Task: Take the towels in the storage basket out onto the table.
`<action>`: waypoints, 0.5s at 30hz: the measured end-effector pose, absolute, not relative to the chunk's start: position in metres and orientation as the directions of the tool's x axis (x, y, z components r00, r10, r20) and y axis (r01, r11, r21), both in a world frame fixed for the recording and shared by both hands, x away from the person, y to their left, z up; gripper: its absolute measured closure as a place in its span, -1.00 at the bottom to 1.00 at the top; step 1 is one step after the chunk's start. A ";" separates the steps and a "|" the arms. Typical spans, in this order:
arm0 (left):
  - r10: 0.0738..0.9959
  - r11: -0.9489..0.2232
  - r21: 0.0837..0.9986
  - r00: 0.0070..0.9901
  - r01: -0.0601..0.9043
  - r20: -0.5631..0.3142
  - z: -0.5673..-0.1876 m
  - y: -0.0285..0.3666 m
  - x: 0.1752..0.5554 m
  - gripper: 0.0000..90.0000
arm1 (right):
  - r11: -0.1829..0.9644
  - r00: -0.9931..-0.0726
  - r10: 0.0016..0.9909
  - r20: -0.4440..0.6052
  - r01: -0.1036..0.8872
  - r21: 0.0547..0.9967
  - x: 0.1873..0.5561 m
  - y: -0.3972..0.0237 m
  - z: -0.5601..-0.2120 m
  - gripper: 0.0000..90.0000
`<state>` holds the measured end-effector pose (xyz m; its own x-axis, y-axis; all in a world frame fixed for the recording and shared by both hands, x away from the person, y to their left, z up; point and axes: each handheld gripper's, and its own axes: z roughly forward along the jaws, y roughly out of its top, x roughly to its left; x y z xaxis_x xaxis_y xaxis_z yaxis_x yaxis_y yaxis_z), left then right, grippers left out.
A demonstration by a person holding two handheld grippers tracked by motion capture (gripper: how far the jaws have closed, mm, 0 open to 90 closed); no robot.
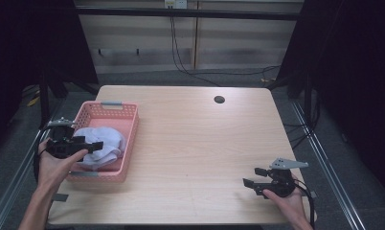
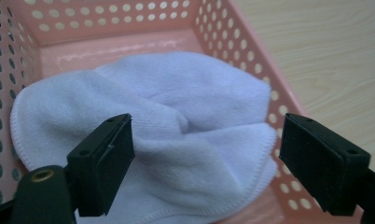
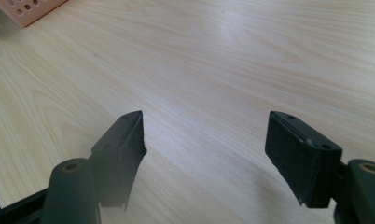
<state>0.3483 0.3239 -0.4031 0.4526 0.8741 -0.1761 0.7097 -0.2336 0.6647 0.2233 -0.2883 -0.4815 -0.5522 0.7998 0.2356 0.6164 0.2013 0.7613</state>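
A pink perforated basket (image 1: 132,135) stands at the table's left edge with a crumpled white cloth (image 1: 107,141) lying inside. My left gripper (image 1: 94,145) hovers over the basket's near end, pointing right across the cloth. In the left gripper view its jaws (image 2: 204,158) stand wide apart, with the cloth (image 2: 190,102) beneath them and neither pad pressing on it; the basket wall (image 2: 244,53) runs behind. My right gripper (image 1: 252,176) rests near the table's front right corner, open. In the right gripper view, its jaws (image 3: 204,144) have just bare wood between them.
The light wooden table (image 1: 195,143) has a dark round hole (image 1: 219,99) near its far edge. A corner of the basket (image 3: 27,9) appears at the top left of the right gripper view. Cables run along the floor beyond the table.
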 end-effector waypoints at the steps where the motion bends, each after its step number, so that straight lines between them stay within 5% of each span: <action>1: 0.876 -0.224 0.655 0.444 0.721 -0.190 -0.405 0.324 0.352 -0.59 | 0.218 -0.555 0.802 0.219 0.614 0.758 0.223 -0.287 -0.482 -0.38; 9: 0.872 -0.282 0.574 0.454 0.769 -0.181 -0.418 0.305 0.367 -0.69 | 0.227 -0.563 0.797 0.217 0.613 0.757 0.223 -0.286 -0.482 -0.38; 15: 0.867 -0.388 0.480 0.488 0.787 -0.098 -0.425 0.278 0.379 -1.00 | 0.227 -0.564 0.796 0.219 0.614 0.756 0.224 -0.285 -0.482 -0.38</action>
